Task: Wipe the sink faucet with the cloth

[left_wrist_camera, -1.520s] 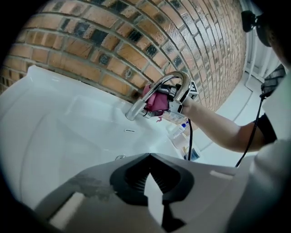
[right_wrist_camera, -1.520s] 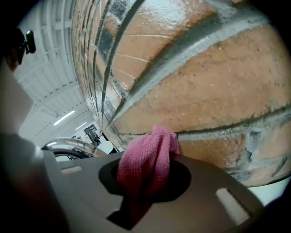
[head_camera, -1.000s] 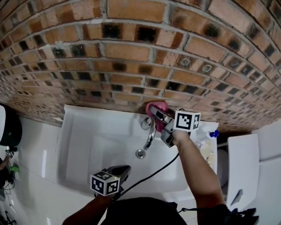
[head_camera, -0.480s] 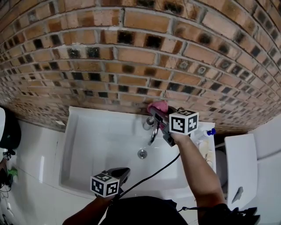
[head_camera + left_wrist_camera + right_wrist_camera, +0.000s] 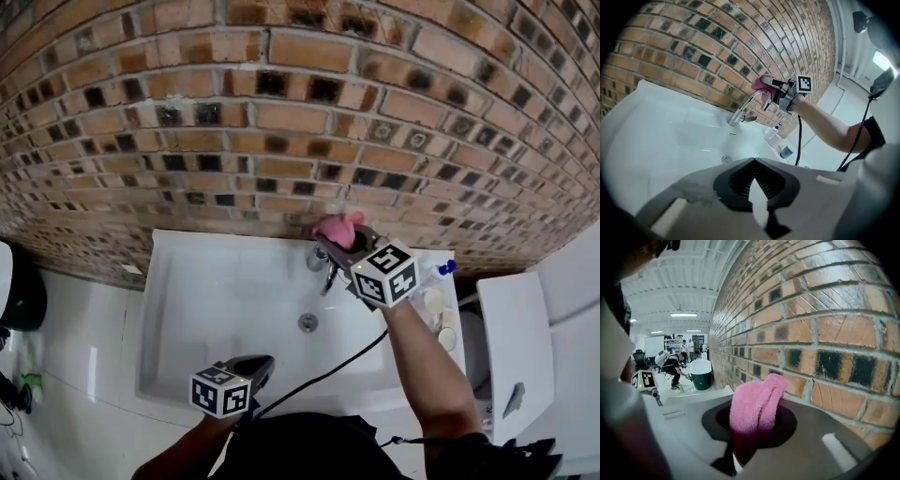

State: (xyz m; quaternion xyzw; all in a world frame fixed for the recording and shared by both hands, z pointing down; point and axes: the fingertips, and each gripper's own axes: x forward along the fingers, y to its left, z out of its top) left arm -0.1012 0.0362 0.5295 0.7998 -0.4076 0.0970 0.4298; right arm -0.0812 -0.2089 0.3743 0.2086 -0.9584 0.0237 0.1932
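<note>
Pink cloth (image 5: pixel 339 228): gripped in the right tongs (image 5: pixel 336 242), with its folded end sticking out past the tips. It sits at the top of the faucet (image 5: pixel 324 266) arch, close to the brick wall (image 5: pixel 281 112). Contact with the faucet cannot be confirmed.
Right tongs: clenched on the cloth (image 5: pixel 754 404) and held over the rear edge of the sink (image 5: pixel 206 309).
Left tongs (image 5: pixel 259 365): clenched, tips together, nothing between them (image 5: pixel 753 180). They are at the near rim of the sink, well apart from the faucet.
Faucet: chrome, with a curved spout over the basin, mounted at the rear of the sink (image 5: pixel 745 105).
Sink: white, rectangular, set against the wall. The drain (image 5: pixel 307 322) lies below the spout.
Bottle (image 5: pixel 436 274): clear with a blue cap, on the sink ledge right of the faucet.
Cable (image 5: pixel 319 375): black, running from the right tongs toward the person.
</note>
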